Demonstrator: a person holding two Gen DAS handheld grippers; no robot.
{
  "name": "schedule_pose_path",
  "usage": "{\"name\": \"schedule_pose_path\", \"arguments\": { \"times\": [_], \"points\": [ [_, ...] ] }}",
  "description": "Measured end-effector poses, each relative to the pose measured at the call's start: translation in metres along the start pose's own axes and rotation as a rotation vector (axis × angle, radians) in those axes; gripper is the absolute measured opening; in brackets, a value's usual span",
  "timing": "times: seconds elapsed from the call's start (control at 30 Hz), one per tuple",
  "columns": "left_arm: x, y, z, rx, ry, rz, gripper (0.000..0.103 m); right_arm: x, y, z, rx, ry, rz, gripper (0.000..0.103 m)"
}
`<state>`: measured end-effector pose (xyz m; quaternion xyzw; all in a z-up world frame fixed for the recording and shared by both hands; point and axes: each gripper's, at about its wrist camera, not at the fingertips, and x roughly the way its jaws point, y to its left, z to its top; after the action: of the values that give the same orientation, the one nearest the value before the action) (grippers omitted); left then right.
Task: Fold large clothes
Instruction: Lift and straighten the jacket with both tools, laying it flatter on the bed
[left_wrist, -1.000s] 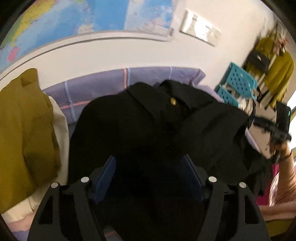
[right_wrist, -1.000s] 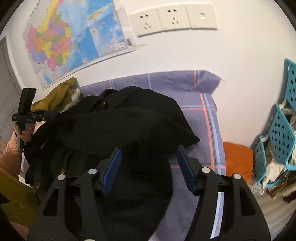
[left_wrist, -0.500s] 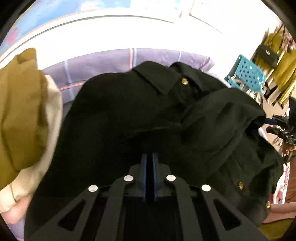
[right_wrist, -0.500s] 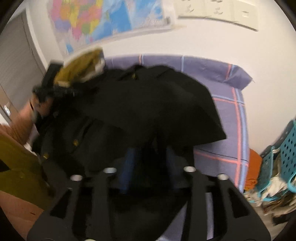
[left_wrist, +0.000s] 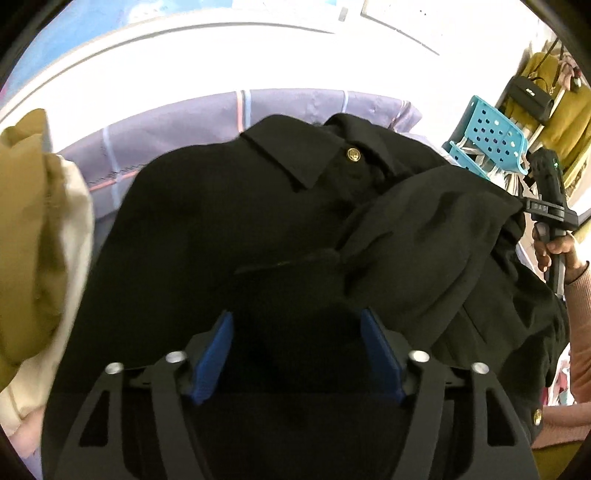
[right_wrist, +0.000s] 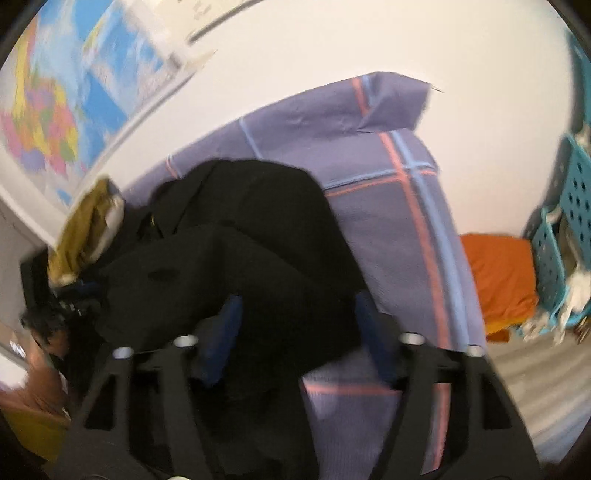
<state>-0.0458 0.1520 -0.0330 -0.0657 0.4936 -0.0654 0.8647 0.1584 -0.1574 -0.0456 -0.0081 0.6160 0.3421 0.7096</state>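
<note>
Here my left gripper (left_wrist: 297, 341) is opening and my right gripper (right_wrist: 295, 325) closing, both unclenched over the black gold-buttoned jacket (left_wrist: 229, 206) on the purple checked sheet (right_wrist: 391, 221)

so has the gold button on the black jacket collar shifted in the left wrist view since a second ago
Yes. The gold button on the black jacket sits lower below the purple plaid sheet's top edge, which itself has dropped against the wall, so mostly the camera moved.

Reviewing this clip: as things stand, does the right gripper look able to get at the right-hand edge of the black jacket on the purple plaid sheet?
Probably yes. The right gripper already straddles the black jacket, its jaws closing with fabric between them, and only bare purple plaid sheet lies beside that edge.
</note>
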Motion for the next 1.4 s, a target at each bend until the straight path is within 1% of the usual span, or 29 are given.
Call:
{"name": "schedule_pose_path", "arguments": {
  "times": [0.03,0.07,0.1,0.13,0.17,0.2,0.27,0.33,0.4,0.5,0.53,0.6,0.63,0.7,0.73,0.77,0.83,0.9,0.93,0.97,1.03,1.1,1.13,1.17,1.2,1.23,1.27,1.33,1.4],
  "points": [
    [0.003,-0.001,0.001,0.007,0.0,0.005,0.035,0.003,0.003,0.0,-0.03,0.013,-0.004,0.004],
    [0.005,-0.003,0.002,0.023,-0.014,0.041,0.024,0.005,0.012,0.005,-0.081,0.028,-0.034,0.002],
    [0.003,-0.003,0.001,0.034,-0.03,0.051,0.017,0.003,0.018,0.007,-0.111,0.022,-0.067,0.002],
    [-0.002,-0.001,0.0,0.026,-0.051,0.045,0.007,-0.002,0.026,0.014,-0.15,-0.001,-0.083,0.002],
    [-0.008,0.003,0.0,0.009,-0.063,0.027,0.003,-0.009,0.03,0.017,-0.167,-0.024,-0.076,0.002],
    [-0.014,0.007,0.0,-0.007,-0.078,0.0,0.003,-0.016,0.035,0.024,-0.18,-0.051,-0.064,0.002],
    [-0.028,0.016,-0.002,-0.047,-0.111,-0.028,0.003,-0.029,0.044,0.041,-0.196,-0.104,-0.049,0.002],
    [-0.037,0.022,-0.003,-0.064,-0.131,-0.03,0.003,-0.036,0.053,0.054,-0.213,-0.144,-0.026,0.002],
    [-0.046,0.026,-0.008,-0.079,-0.143,-0.014,0.003,-0.033,0.066,0.059,-0.249,-0.145,-0.013,0.002],
    [-0.054,0.036,-0.017,-0.109,-0.141,0.011,0.003,-0.022,0.077,0.057,-0.278,-0.142,-0.011,0.003],
    [-0.054,0.04,-0.021,-0.117,-0.135,0.042,0.003,-0.016,0.075,0.054,-0.27,-0.148,-0.036,0.007],
    [-0.052,0.042,-0.024,-0.115,-0.115,0.104,0.004,0.003,0.068,0.05,-0.24,-0.08,-0.066,0.017],
    [-0.049,0.043,-0.024,-0.114,-0.105,0.116,0.004,0.019,0.063,0.046,-0.225,-0.005,-0.11,0.026],
    [-0.043,0.045,-0.022,-0.125,-0.084,0.113,0.004,0.024,0.058,0.04,-0.231,0.013,-0.165,0.03],
    [-0.041,0.045,-0.022,-0.122,-0.083,0.121,0.004,0.02,0.057,0.038,-0.221,0.005,-0.159,0.044],
    [-0.038,0.044,-0.02,-0.113,-0.081,0.129,0.004,0.009,0.056,0.036,-0.193,-0.028,-0.129,0.054],
    [-0.033,0.042,-0.014,-0.102,-0.074,0.137,0.004,-0.016,0.063,0.03,-0.198,-0.107,-0.077,0.054],
    [-0.03,0.044,-0.013,-0.088,-0.07,0.145,0.004,-0.027,0.079,0.021,-0.264,-0.123,-0.047,0.054],
    [-0.028,0.044,-0.012,-0.083,-0.069,0.151,0.004,-0.025,0.088,0.015,-0.307,-0.104,-0.048,0.051],
    [-0.028,0.045,-0.011,-0.081,-0.067,0.152,0.004,-0.02,0.093,0.01,-0.337,-0.08,-0.054,0.04],
    [-0.027,0.047,-0.007,-0.091,-0.068,0.157,0.004,0.001,0.098,0.003,-0.386,-0.006,-0.102,0.029],
    [-0.028,0.047,-0.005,-0.1,-0.07,0.172,0.012,0.028,0.089,0.0,-0.359,0.072,-0.135,0.028],
    [-0.03,0.048,-0.005,-0.11,-0.071,0.173,0.034,0.036,0.083,-0.002,-0.343,0.092,-0.151,0.028],
    [-0.036,0.048,-0.007,-0.124,-0.071,0.167,0.066,0.04,0.08,-0.003,-0.326,0.101,-0.147,0.028],
    [-0.044,0.048,-0.009,-0.131,-0.083,0.16,0.073,0.039,0.078,-0.001,-0.298,0.099,-0.134,0.029],
    [-0.051,0.047,-0.012,-0.129,-0.104,0.16,0.073,0.034,0.079,0.001,-0.288,0.088,-0.141,0.032],
    [-0.063,0.046,-0.018,-0.116,-0.131,0.177,0.073,0.029,0.083,0.001,-0.292,0.069,-0.148,0.04],
    [-0.088,0.046,-0.032,-0.093,-0.181,0.227,0.074,0.015,0.094,0.001,-0.304,0.021,-0.144,0.049],
    [-0.107,0.049,-0.045,-0.091,-0.213,0.258,0.075,0.0,0.114,-0.002,-0.333,-0.012,-0.109,0.049]
  ]
}}
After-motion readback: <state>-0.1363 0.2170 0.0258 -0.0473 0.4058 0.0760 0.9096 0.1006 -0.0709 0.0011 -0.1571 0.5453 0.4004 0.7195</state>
